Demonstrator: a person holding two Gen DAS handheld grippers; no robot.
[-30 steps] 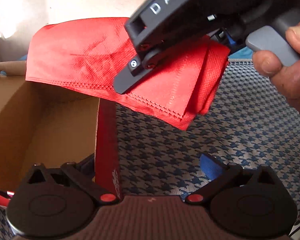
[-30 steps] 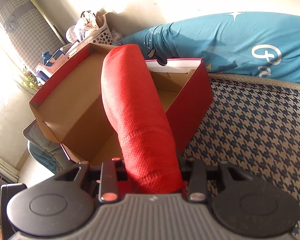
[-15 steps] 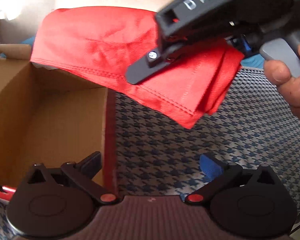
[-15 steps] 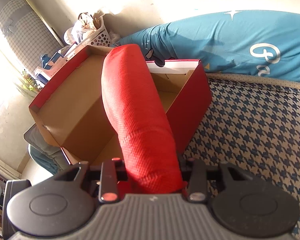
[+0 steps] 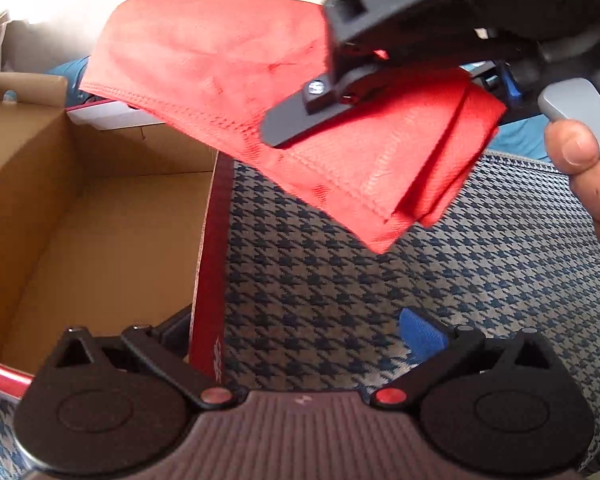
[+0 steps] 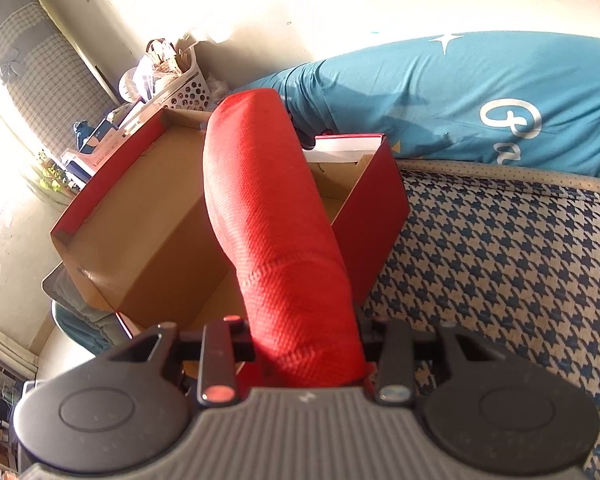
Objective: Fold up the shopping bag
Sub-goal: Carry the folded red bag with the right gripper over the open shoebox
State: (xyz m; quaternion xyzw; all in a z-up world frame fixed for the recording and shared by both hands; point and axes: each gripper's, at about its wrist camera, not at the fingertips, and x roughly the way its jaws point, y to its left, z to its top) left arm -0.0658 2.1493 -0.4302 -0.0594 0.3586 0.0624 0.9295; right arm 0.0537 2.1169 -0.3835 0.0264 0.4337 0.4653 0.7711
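Note:
The red shopping bag [image 6: 276, 216] is folded into a thick flat bundle. My right gripper [image 6: 304, 346] is shut on its near end, and the bundle reaches forward above the open shoe box [image 6: 148, 216]. Seen from the left wrist, the bag [image 5: 228, 80] hangs in the air with its far half over the box [image 5: 92, 232] and its layered corner over the mat. The right gripper [image 5: 300, 120] clamps it from above, one black finger [image 5: 284, 130] lying across the cloth. My left gripper [image 5: 296, 332] is open and holds nothing, low over the box's red wall [image 5: 210, 264].
A blue-and-cream houndstooth mat [image 6: 508, 264] covers the surface right of the box. Teal bedding [image 6: 460, 96] lies behind it, and a white perforated basket [image 6: 184, 88] stands by the wall. A person's hand [image 5: 584, 176] grips the right gripper's trigger.
In the left wrist view the right gripper and the red bag have moved up and to the right. More of the box's inside shows. The left gripper stays open.

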